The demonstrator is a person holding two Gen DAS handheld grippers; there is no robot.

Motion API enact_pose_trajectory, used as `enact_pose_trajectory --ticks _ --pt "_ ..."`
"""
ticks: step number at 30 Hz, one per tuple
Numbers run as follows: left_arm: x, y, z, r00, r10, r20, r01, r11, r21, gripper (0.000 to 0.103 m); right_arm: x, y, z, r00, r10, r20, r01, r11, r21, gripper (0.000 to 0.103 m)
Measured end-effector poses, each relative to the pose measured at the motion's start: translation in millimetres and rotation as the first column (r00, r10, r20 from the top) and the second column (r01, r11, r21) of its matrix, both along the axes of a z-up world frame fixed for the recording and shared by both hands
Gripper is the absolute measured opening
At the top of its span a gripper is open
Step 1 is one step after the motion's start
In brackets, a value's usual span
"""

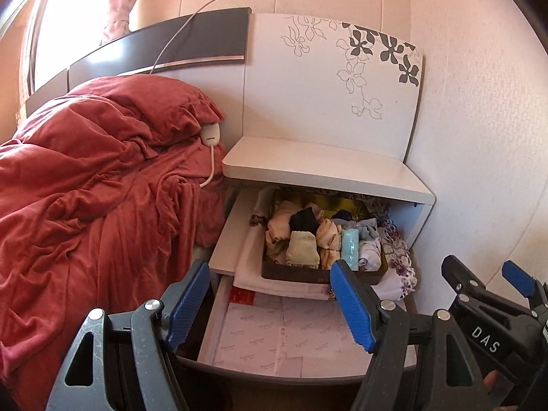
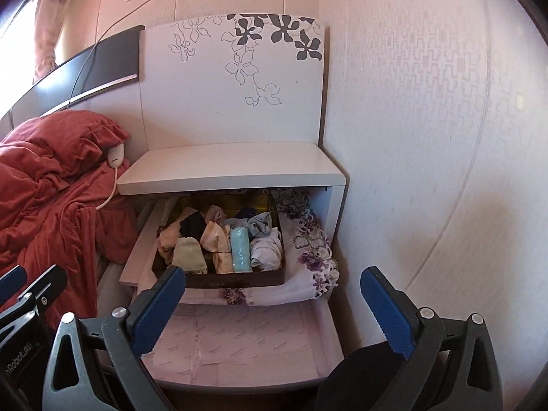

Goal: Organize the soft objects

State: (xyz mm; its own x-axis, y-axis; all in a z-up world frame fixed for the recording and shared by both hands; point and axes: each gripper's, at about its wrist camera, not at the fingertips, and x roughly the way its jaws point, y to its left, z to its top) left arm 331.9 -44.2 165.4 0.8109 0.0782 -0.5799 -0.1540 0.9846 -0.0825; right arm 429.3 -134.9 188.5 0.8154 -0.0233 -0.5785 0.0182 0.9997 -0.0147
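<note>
A dark tin box (image 1: 318, 275) (image 2: 219, 279) sits in the open upper drawer of a white nightstand. It holds several rolled soft garments: beige (image 1: 301, 248) (image 2: 188, 253), black (image 1: 304, 221), peach (image 2: 215, 239), a light blue pack (image 1: 350, 248) (image 2: 239, 248) and white-grey cloth (image 2: 267, 248). A white cloth with purple flowers (image 1: 397, 257) (image 2: 316, 257) lies under and right of the box. My left gripper (image 1: 270, 301) is open and empty in front of the drawers. My right gripper (image 2: 274, 304) is open and empty, beside the left one.
The lower drawer (image 1: 274, 328) (image 2: 239, 342) is open, lined with pink paper. The nightstand top (image 1: 325, 164) (image 2: 233, 167) is bare. A bed with red bedding (image 1: 85, 188) (image 2: 44, 185) and a white corded controller (image 1: 209, 133) lies left. A wall (image 2: 428, 137) stands close on the right.
</note>
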Motion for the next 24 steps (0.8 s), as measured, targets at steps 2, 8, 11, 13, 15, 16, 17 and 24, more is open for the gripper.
enact_pose_trajectory --ticks 2,8,11,13,15,16,17,24 --pt "0.0 -0.5 -0.9 1.0 -0.002 -0.004 0.002 1.0 0.006 0.074 -0.5 2.5 -2.9 1.0 0.009 -0.007 -0.009 1.0 -0.001 0.103" --pt "-0.6 -0.4 -2.2 1.0 -0.013 -0.015 0.013 1.0 -0.003 0.074 -1.4 6.2 -5.9 1.0 0.024 -0.011 -0.024 1.0 -0.007 0.103" --pt "0.0 -0.8 -2.9 1.0 -0.018 -0.024 0.018 1.0 0.006 0.074 -1.0 6.1 -6.1 1.0 0.024 -0.014 -0.024 1.0 -0.001 0.103" --pt "0.6 -1.0 -4.3 0.999 -0.029 -0.031 0.029 1.0 -0.001 0.074 -1.0 7.3 -8.0 0.999 0.028 -0.02 -0.028 1.0 0.0 0.103" --pt "0.0 -2.0 -5.2 0.999 -0.034 -0.028 0.034 0.999 0.002 0.072 0.2 8.0 -10.5 0.999 0.031 -0.03 -0.031 1.0 0.0 0.103" --pt "-0.5 -2.8 -5.1 0.999 -0.035 -0.023 0.036 0.999 0.011 0.069 0.7 8.0 -11.4 0.999 0.032 -0.033 -0.032 0.999 0.001 0.103" --pt "-1.6 -3.3 -4.8 0.999 -0.039 -0.014 0.04 0.999 0.015 0.069 0.8 8.4 -12.9 0.999 0.032 -0.035 -0.032 0.999 0.001 0.103" --pt "-1.5 -2.0 -6.6 0.999 -0.039 -0.01 0.039 0.999 0.012 0.066 2.6 8.1 -16.9 0.998 0.031 -0.048 -0.031 1.0 0.0 0.103"
